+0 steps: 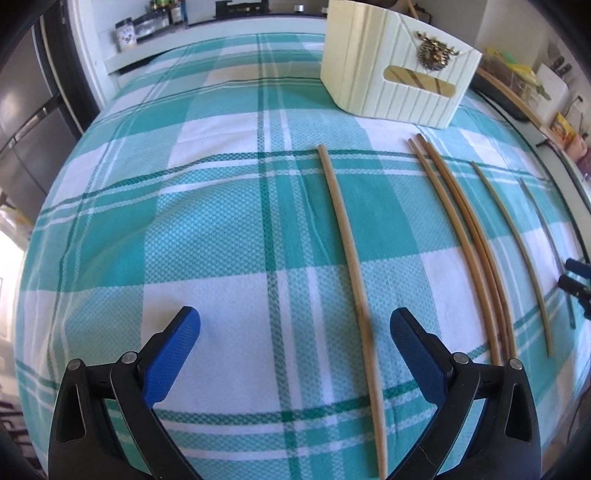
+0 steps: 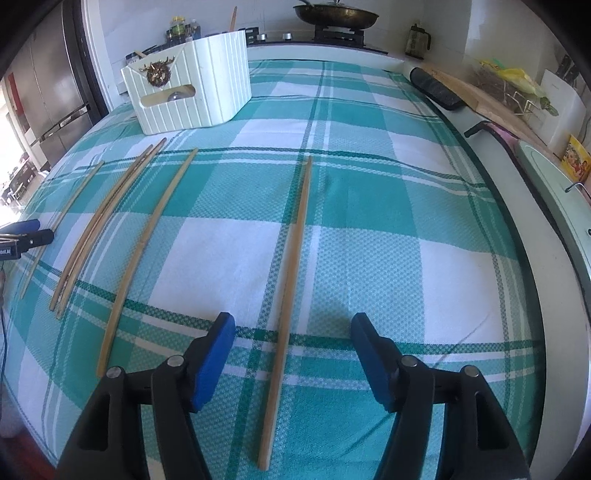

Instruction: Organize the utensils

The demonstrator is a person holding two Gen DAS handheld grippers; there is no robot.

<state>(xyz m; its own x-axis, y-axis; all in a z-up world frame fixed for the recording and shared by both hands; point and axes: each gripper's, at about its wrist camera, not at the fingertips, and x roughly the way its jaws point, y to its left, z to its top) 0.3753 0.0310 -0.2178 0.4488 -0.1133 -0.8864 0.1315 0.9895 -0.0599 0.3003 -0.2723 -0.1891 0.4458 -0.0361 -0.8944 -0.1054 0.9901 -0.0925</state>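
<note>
Several wooden chopsticks lie side by side on a teal checked cloth (image 1: 207, 229). In the left wrist view the leftmost chopstick (image 1: 343, 229) runs between the fingers of my left gripper (image 1: 295, 325), close to the right pad; the jaws stand wide and open. In the right wrist view the rightmost chopstick (image 2: 295, 251) lies between the fingers of my right gripper (image 2: 293, 328), which is open, and neither pad touches it. Between these two lie a touching pair (image 2: 103, 225) and a single chopstick (image 2: 151, 251). A cream ribbed organizer box (image 1: 399, 70) stands at the far side, also seen as the box (image 2: 192, 88).
A stove with a dark pan (image 2: 336, 14) is behind the table. A steel fridge (image 2: 48, 74) stands at the left. A black flat object (image 2: 439, 90) and a cluttered counter (image 2: 517, 88) line the right edge. The left gripper's tip (image 2: 26, 236) shows at the left.
</note>
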